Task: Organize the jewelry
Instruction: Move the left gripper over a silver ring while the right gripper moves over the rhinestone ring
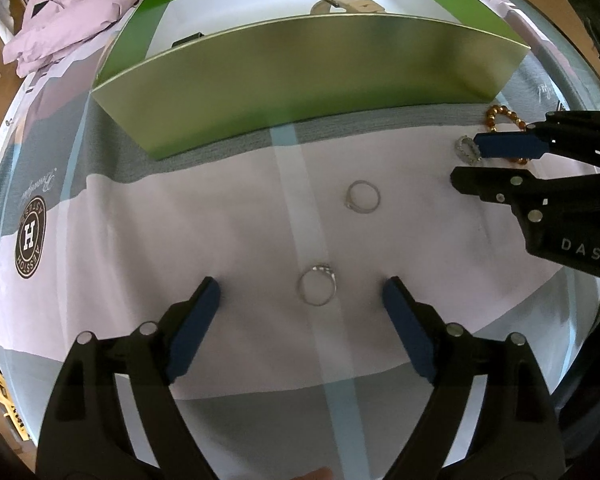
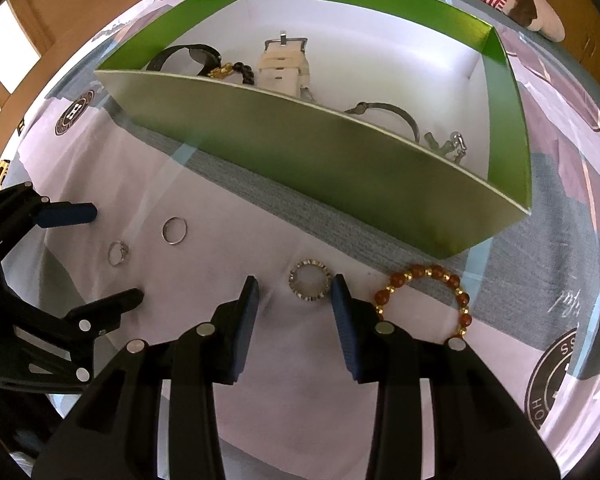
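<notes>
Four loose pieces out on the patterned cloth (image 1: 180, 220), short of the green box (image 2: 340, 168). Nearest the left gripper (image 1: 300, 294): a thin silver ring (image 1: 317, 285), flat on the cloth, dead centre between the blue pads (image 1: 198, 320), touching neither. Jaws spread wide, holding nothing. Just beyond, a second plain ring (image 1: 363, 196), lying apart from the first.

Over to the right gripper (image 2: 295, 286): a studded ring (image 2: 309, 280) sitting between the fingertips, jaws parted roughly to the ring's width, the right pad right at its edge, the left pad clear of it. Nothing gripped. Just beside, on the right, an amber-and-gold bead bracelet (image 2: 424, 300), partly hidden behind the right finger.

Inside the box, on the white floor: a black strap watch (image 2: 184, 58), a cream strap watch (image 2: 286, 66), dark beads (image 2: 240, 70), a grey bangle (image 2: 392, 114), a small silver clasp piece (image 2: 454, 144). Past the box, a lilac jacket (image 1: 72, 8) bunched at the cloth's edge.
</notes>
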`<state>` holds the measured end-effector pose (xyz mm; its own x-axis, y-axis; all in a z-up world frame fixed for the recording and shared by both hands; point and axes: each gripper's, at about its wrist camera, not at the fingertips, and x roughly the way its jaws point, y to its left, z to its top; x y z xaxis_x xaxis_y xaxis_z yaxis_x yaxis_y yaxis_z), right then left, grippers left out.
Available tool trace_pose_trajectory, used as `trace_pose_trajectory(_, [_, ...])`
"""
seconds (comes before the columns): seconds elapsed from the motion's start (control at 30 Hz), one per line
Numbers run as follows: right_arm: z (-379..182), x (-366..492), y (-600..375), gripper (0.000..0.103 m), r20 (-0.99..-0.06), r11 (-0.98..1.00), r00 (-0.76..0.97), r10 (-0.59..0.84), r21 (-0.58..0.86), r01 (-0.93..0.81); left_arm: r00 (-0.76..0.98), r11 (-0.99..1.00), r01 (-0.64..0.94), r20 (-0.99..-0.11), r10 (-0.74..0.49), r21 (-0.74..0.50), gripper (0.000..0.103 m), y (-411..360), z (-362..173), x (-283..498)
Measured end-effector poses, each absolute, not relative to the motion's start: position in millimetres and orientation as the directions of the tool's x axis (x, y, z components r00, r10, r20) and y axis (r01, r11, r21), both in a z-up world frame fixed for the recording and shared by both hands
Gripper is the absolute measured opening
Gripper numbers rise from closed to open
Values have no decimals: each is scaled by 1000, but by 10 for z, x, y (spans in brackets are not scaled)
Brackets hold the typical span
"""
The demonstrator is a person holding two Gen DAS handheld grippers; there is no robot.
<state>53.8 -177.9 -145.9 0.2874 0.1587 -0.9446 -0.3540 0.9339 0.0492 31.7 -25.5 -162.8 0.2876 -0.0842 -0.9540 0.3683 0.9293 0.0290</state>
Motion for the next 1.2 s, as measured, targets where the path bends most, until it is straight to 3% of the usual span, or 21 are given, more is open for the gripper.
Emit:
trace_pose_trajectory(0.37, [-1485, 533, -1728, 38, -943, 930, 297, 150, 33, -365, 304, 927, 375, -948, -93, 29, 80, -289, -1625, 281])
trace_pose_trajectory(0.5, [-1481, 520, -1721, 38, -943, 931, 299, 147, 29, -364, 312, 922, 386, -944, -108, 22, 72, -286, -1593, 263])
trace_pose_trajectory(0.7, [-1483, 522, -1711, 39, -943, 932, 298, 145, 28, -362, 307, 922, 387, -945, -112, 16, 72, -320, -1597, 240])
trace_pose_trajectory(0.77, [-1488, 521, -1699, 40, -943, 931, 298, 145, 28, -363, 303, 923, 383, -947, -110, 15, 73, -322, -1601, 247])
trace_pose_trajectory(0.87, [-1499, 533, -1699, 51, -946, 930, 284, 159, 46, -366, 301, 925, 380, -948, -101, 22, 76, -313, -1612, 273])
trace_pose_trajectory(1.0, [-1515, 528, -1668, 63, -949, 924, 273, 159, 45, -380, 298, 934, 355, -952, -71, 42, 93, -280, -1651, 308])
trace_pose_trajectory(1.2, [-1540, 495, -1620, 72, -950, 918, 274, 151, 32, -395, 304, 939, 343, -950, -70, 41, 98, -254, -1667, 332])
